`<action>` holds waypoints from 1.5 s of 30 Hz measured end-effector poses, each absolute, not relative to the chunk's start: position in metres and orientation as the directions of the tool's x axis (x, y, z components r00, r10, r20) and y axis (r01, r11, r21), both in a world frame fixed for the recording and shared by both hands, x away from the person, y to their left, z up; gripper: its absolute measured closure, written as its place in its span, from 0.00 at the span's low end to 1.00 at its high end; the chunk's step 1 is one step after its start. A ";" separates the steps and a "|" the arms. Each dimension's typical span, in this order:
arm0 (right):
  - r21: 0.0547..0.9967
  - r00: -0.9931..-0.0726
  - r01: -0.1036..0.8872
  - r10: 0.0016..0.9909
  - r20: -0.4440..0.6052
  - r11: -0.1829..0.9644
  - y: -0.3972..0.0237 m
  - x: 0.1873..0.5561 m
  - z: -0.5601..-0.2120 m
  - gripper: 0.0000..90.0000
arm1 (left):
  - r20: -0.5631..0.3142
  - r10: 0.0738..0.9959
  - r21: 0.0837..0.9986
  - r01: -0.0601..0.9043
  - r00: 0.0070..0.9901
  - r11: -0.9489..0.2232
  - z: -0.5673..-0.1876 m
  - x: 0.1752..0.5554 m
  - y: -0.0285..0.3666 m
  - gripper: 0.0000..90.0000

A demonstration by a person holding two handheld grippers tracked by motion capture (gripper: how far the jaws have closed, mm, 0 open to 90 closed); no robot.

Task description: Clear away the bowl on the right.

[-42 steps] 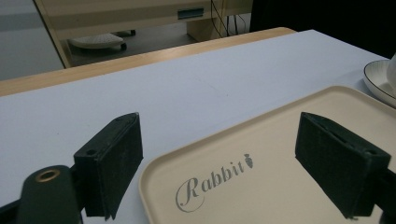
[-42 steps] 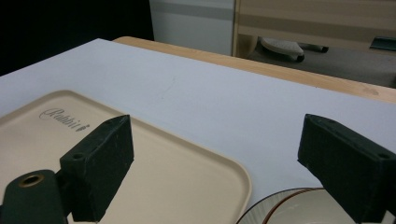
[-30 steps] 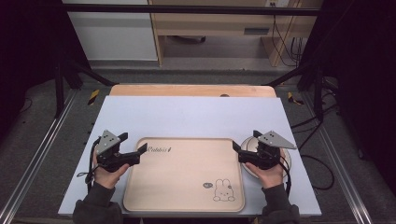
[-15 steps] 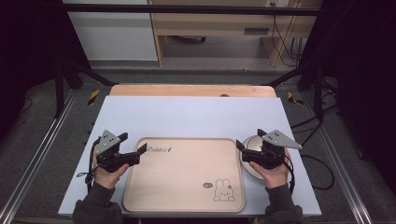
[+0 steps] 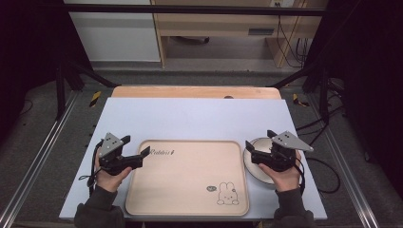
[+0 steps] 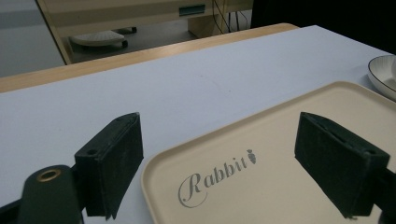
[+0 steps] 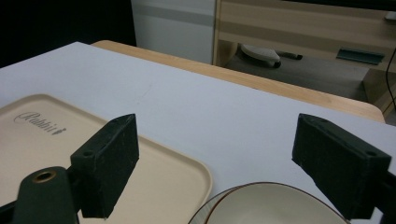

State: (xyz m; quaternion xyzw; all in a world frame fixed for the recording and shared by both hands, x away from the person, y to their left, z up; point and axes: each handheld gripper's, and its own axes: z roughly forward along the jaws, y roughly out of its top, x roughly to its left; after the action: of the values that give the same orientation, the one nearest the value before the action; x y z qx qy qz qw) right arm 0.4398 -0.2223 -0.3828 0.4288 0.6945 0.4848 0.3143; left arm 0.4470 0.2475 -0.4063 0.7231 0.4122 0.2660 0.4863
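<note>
A beige tray [image 5: 187, 175] with the word "Rabbit" and a small rabbit drawing lies at the table's near middle. My left gripper [image 5: 136, 145] is open at the tray's far left corner, with the tray [image 6: 289, 154] rim lying between its jaws in the left gripper view [image 6: 226, 163]. A white bowl [image 5: 256, 161] with a dark rim sits just right of the tray, partly hidden under my right hand. My right gripper [image 5: 260, 139] is open over the bowl's far left edge. In the right gripper view [image 7: 224, 163], the bowl [image 7: 271, 207] lies below between the jaws, with the tray [image 7: 60, 154] corner at left.
A pale blue cover [image 5: 199, 118] spreads over the table, with a wooden strip [image 5: 195, 91] along the far edge. Beyond it the floor holds a cabinet base [image 5: 223, 28] and cables [image 5: 290, 42]. Metal rails [image 5: 38, 161] run along both sides.
My right gripper has shifted slightly to the right, uncovering more of the bowl's left side. The left gripper has hardly moved.
</note>
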 end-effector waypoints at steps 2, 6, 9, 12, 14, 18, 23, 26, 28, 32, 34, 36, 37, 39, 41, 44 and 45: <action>0.943 -0.425 0.289 0.905 -0.028 0.165 -0.225 0.439 -0.382 0.17 | -0.014 0.855 0.921 0.339 0.519 -0.191 -0.407 0.447 0.247 0.17; 0.943 -0.419 0.289 0.908 -0.032 0.166 -0.229 0.439 -0.380 0.17 | -0.011 0.854 0.921 0.338 0.520 -0.195 -0.407 0.447 0.247 0.17; 0.942 -0.411 0.294 0.911 -0.030 0.164 -0.231 0.438 -0.379 0.18 | -0.009 0.854 0.921 0.338 0.521 -0.196 -0.407 0.447 0.246 0.17; 0.940 -0.403 0.297 0.915 -0.034 0.166 -0.235 0.437 -0.376 0.19 | -0.012 0.854 0.922 0.337 0.519 -0.192 -0.406 0.447 0.247 0.17; 0.941 -0.390 0.302 0.921 -0.027 0.155 -0.239 0.437 -0.375 0.20 | -0.014 0.855 0.922 0.337 0.518 -0.189 -0.406 0.447 0.247 0.17; 0.936 -0.377 0.314 0.926 -0.029 0.157 -0.242 0.437 -0.376 0.20 | -0.013 0.856 0.921 0.339 0.518 -0.191 -0.407 0.447 0.247 0.17; 0.927 -0.366 0.341 0.930 -0.021 0.155 -0.246 0.439 -0.378 0.20 | -0.011 0.855 0.920 0.340 0.519 -0.195 -0.407 0.447 0.247 0.17; 0.927 -0.362 0.342 0.932 -0.019 0.151 -0.247 0.439 -0.377 0.20 | -0.012 0.855 0.919 0.342 0.519 -0.195 -0.407 0.447 0.247 0.17; 0.926 -0.352 0.347 0.936 -0.019 0.149 -0.249 0.439 -0.378 0.20 | -0.011 0.855 0.919 0.342 0.518 -0.195 -0.407 0.447 0.247 0.17; 0.920 -0.341 0.362 0.940 -0.018 0.149 -0.252 0.440 -0.379 0.20 | -0.011 0.856 0.920 0.341 0.518 -0.194 -0.407 0.447 0.248 0.17; 0.917 -0.334 0.375 0.942 -0.008 0.140 -0.253 0.441 -0.380 0.20 | -0.011 0.855 0.919 0.342 0.518 -0.195 -0.407 0.447 0.248 0.17; 0.910 -0.323 0.391 0.946 -0.003 0.136 -0.256 0.442 -0.381 0.20 | -0.011 0.855 0.918 0.345 0.518 -0.197 -0.408 0.448 0.248 0.17; 0.909 -0.318 0.393 0.948 -0.006 0.138 -0.256 0.443 -0.382 0.21 | -0.011 0.855 0.918 0.345 0.518 -0.198 -0.408 0.448 0.248 0.17; 0.903 -0.312 0.406 0.950 -0.007 0.140 -0.257 0.444 -0.383 0.22 | -0.011 0.855 0.917 0.346 0.518 -0.198 -0.408 0.448 0.248 0.17; 0.898 -0.303 0.416 0.953 -0.008 0.140 -0.257 0.445 -0.384 0.22 | -0.012 0.856 0.917 0.347 0.517 -0.196 -0.408 0.448 0.248 0.17; 0.894 -0.296 0.423 0.955 -0.013 0.144 -0.259 0.446 -0.386 0.22 | -0.012 0.856 0.916 0.348 0.517 -0.198 -0.409 0.449 0.248 0.17; 0.892 -0.293 0.430 0.956 -0.010 0.141 -0.260 0.446 -0.386 0.22 | -0.014 0.856 0.917 0.349 0.517 -0.196 -0.409 0.449 0.248 0.17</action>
State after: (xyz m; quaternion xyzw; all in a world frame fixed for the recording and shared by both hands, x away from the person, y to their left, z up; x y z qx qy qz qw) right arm 0.4463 -0.2604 -0.3861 0.5048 0.6866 0.4182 0.3145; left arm 0.4487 0.2477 -0.4091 0.7267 0.4143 0.2640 0.4801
